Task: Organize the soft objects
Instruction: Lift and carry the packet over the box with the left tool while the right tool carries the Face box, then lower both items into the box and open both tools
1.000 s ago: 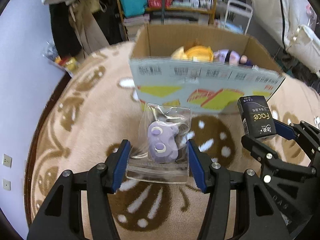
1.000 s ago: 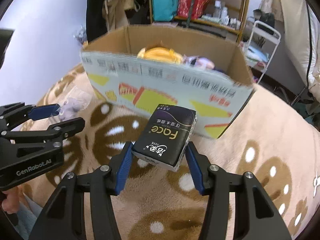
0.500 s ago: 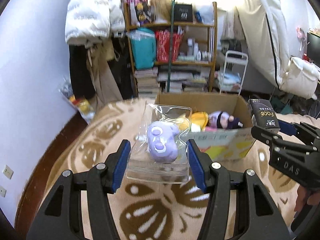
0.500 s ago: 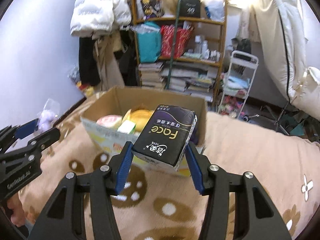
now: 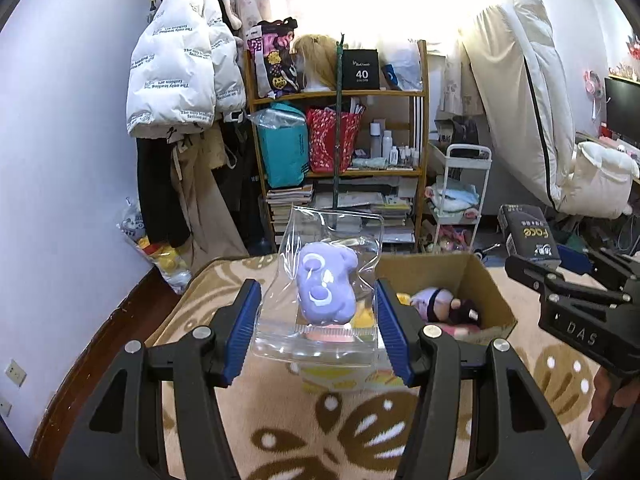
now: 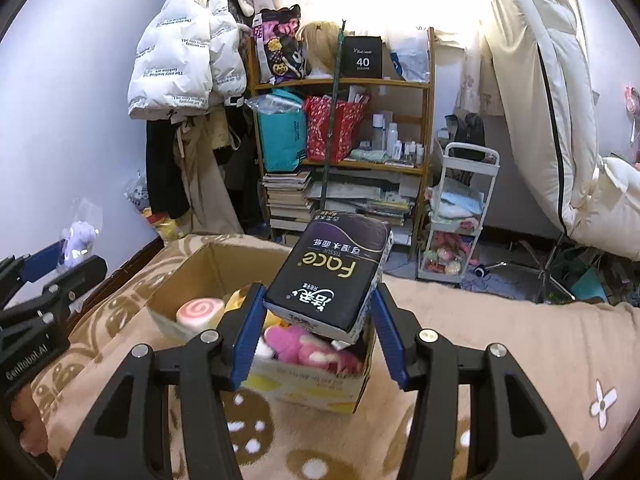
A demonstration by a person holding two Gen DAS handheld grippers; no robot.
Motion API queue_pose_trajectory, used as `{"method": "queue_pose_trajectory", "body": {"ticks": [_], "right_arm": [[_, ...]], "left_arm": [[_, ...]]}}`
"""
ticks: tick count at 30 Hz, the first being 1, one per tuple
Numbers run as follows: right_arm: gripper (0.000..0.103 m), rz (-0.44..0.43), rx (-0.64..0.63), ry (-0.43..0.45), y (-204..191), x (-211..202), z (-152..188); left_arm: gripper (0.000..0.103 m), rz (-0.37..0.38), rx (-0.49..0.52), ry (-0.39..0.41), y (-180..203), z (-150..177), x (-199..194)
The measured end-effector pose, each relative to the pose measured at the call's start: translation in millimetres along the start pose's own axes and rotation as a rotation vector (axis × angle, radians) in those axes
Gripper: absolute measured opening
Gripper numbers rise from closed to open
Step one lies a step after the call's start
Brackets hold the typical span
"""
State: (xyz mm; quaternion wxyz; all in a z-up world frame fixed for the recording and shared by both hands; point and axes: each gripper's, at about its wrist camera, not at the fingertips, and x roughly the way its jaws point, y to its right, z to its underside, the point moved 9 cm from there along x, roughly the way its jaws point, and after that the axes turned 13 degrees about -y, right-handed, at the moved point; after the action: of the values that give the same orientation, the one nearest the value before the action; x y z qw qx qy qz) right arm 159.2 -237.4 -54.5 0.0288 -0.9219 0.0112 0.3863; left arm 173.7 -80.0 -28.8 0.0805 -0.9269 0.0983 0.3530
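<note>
My left gripper (image 5: 318, 330) is shut on a clear zip bag holding a purple plush toy (image 5: 326, 292), raised above the near left part of the open cardboard box (image 5: 486, 280). My right gripper (image 6: 320, 332) is shut on a black Face tissue pack (image 6: 332, 270), held above the box (image 6: 184, 276). The box holds several soft toys: a pink swirl roll (image 6: 200, 312), a pink plush (image 6: 308, 346) and a purple-haired doll (image 5: 440, 302). The right gripper and its pack (image 5: 528, 236) show at the right of the left wrist view; the left gripper and bagged toy (image 6: 78, 236) show at the left of the right wrist view.
The box sits on a beige bed cover with brown patterns (image 5: 352, 432). Behind stand a wooden shelf (image 5: 340, 168) with bags and books, a white jacket (image 5: 180, 76) on a coat rack, a white trolley (image 6: 460, 216) and a leaning mattress (image 6: 560, 100).
Both grippers have risen with their loads from low in front of the box to above it, so the box interior and the room behind now show.
</note>
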Motion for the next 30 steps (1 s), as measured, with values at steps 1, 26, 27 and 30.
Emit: {"method": "queue_pose_trajectory", "body": {"ticks": [1, 26, 27, 30], "right_arm": [[0.056, 0.001, 0.002, 0.003, 1, 2, -2], [0.056, -0.050, 0.045, -0.095, 16, 68, 13], [0.056, -0.052, 0.046, -0.098, 16, 69, 14], [0.056, -0.064, 0.054, -0.109, 16, 70, 16]], "left_arm": [[0.057, -0.004, 0.003, 0.006, 0, -3, 1], [0.057, 0.033, -0.002, -0.111, 8, 12, 84], [0.057, 0.037, -0.001, -0.113, 9, 12, 85], [0.057, 0.046, 0.004, -0.108, 12, 11, 87]]}}
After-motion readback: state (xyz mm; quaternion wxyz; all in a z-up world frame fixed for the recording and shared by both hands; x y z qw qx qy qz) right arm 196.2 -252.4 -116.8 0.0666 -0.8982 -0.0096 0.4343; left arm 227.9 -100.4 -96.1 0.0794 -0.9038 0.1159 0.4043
